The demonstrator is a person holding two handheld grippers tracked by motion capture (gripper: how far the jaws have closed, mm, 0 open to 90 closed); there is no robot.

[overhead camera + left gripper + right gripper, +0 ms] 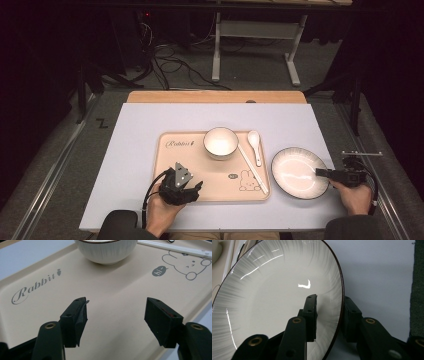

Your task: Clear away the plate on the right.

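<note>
Risk first, largest downward. Plate point(299, 173) sitting on the table point(125, 150), just right of the tray point(170, 165), near the table's right edge; rim straddled by the right gripper point(322, 172), one jaw over the inside, one outside. Jaws apart around the rim, with a gap visible in the right gripper view, so probably not yet pinching — hard to be sure at that angle. Biggest danger: a lift with too loose or too shallow a hold, letting the glossy plate point(274, 302) tip and slide out, then striking the table or going over the right edge. Next: closing off-centre, skidding the plate leftward into the tray's right edge. Smaller: a knock passing along to the chopsticks point(252, 170) and spoon point(254, 145) on the tray's right part, beside the bowl point(220, 142) at its far edge.

Pose: right hand point(352, 195) low at the near right corner, gripper held level, pointing left at the plate's right rim. Left hand point(160, 210) at the near edge, left gripper point(192, 187) over the tray's near left corner, jaws spread wide with nothing between, aimed toward the bowl point(107, 251).
</note>
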